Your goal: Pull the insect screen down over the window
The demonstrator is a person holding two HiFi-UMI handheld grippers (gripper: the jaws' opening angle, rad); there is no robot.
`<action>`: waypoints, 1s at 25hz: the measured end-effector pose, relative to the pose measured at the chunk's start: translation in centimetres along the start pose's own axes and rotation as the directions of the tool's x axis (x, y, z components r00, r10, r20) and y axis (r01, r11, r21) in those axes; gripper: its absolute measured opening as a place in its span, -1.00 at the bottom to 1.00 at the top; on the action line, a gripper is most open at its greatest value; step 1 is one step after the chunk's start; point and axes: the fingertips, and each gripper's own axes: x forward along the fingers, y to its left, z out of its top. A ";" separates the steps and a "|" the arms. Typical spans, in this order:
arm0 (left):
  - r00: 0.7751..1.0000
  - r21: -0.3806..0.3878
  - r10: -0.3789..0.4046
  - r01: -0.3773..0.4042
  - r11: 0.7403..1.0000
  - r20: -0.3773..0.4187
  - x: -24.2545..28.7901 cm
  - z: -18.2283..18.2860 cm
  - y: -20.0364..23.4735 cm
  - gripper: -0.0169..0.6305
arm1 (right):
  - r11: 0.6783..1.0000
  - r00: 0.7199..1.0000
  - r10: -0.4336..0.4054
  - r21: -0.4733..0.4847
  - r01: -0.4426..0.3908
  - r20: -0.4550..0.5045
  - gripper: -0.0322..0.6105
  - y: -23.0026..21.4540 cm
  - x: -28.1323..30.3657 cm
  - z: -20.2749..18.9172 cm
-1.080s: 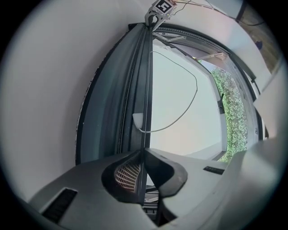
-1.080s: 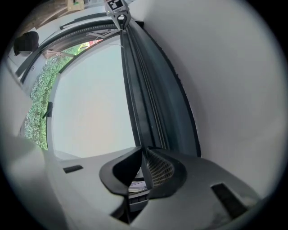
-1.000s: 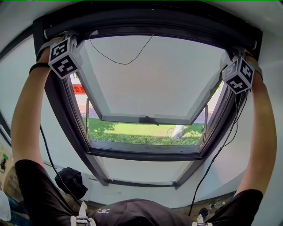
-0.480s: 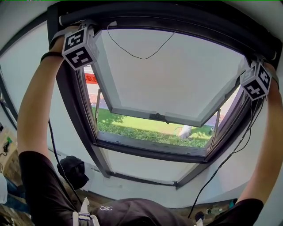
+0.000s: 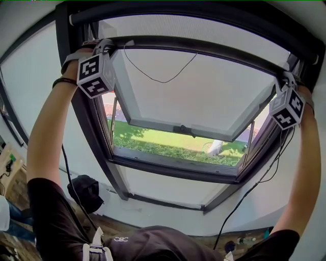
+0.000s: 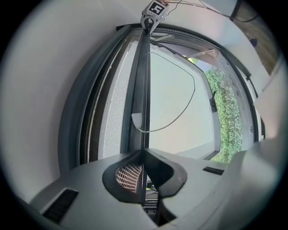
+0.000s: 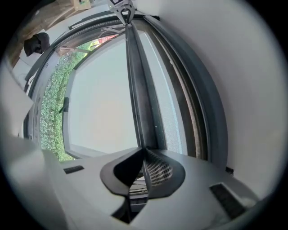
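Observation:
The insect screen's dark pull bar [image 5: 204,48] spans the window below the top cassette [image 5: 188,11]. A strip of grey mesh [image 5: 193,28] shows between them. My left gripper [image 5: 99,46] is shut on the bar's left end, and my right gripper [image 5: 288,76] is shut on its right end. In the left gripper view the bar [image 6: 143,81] runs from my jaws [image 6: 143,155] up to the other gripper [image 6: 153,11], with mesh [image 6: 112,112] on its left. The right gripper view shows the same bar [image 7: 139,90] leaving my jaws [image 7: 144,153], with mesh [image 7: 173,108] beside it.
Behind the screen, the window sash [image 5: 178,130] is tilted open outward over grass [image 5: 153,142]. A thin cord [image 5: 158,79] hangs in a loop from the bar. A black bag [image 5: 84,191] lies on the floor at lower left. Gripper cables [image 5: 254,183] trail down the right side.
Both grippers have come down with the pull bar, away from the top cassette. A strip of mesh now shows above the bar.

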 end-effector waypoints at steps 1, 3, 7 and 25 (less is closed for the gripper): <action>1.000 0.004 -0.012 0.012 1.000 0.001 0.0 0.0 -1.0 -0.90 | 1.000 1.000 0.012 -0.005 -0.012 0.000 -0.80 1.0 -0.1 -0.2; 0.999 0.018 -0.050 0.050 0.999 -0.002 -0.1 -0.1 -3.2 -0.90 | 0.999 0.999 0.045 -0.023 -0.045 -0.003 -0.80 3.1 -0.3 -0.7; 0.996 0.043 -0.085 0.085 0.995 -0.020 -0.4 -0.4 -7.3 -0.90 | 0.995 0.997 0.083 -0.052 -0.083 0.000 -0.81 6.8 -0.6 -1.3; 0.973 0.074 -0.226 0.229 0.971 -0.037 -1.3 -0.9 -22.8 -0.90 | 0.957 0.957 0.281 -0.055 -0.285 -0.070 -0.81 22.1 -1.9 -5.0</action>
